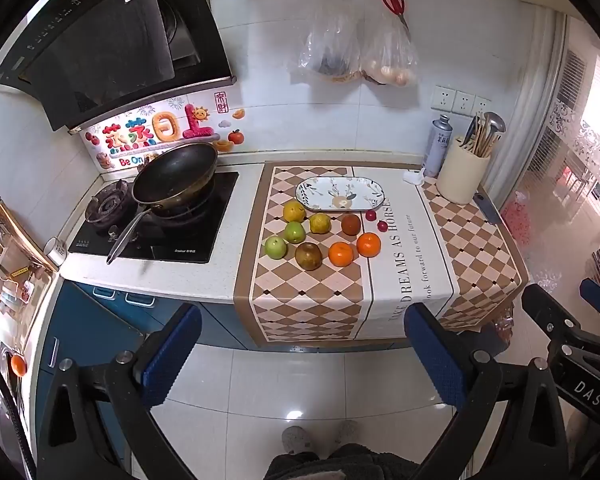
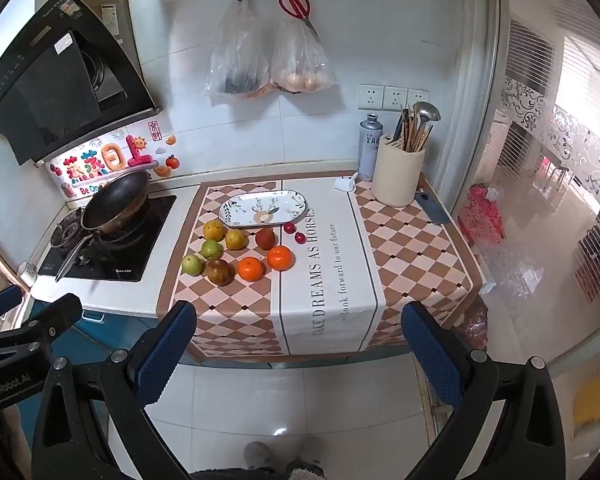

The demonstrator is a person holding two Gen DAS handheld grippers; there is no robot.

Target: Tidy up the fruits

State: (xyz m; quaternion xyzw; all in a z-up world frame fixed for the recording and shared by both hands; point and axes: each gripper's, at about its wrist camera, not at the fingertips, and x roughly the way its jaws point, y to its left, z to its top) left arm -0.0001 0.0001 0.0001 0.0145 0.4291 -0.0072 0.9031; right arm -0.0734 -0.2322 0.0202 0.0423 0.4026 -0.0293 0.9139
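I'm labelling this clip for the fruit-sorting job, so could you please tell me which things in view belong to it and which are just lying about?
Belong to the job:
- oranges
- green apples
- yellow pears
- brown fruits
- red berries
- plate
- left gripper and right gripper, both open

Just lying about:
- wok
- utensil holder
- can
- scissors
- hanging bags

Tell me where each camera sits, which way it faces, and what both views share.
Left wrist: on the open left gripper, off the counter, facing plate and fruit; the right gripper and slippers show.
Right wrist: on the open right gripper, further right, same heading; the left gripper shows at the edge.
Shared: plate, pan, two oranges.
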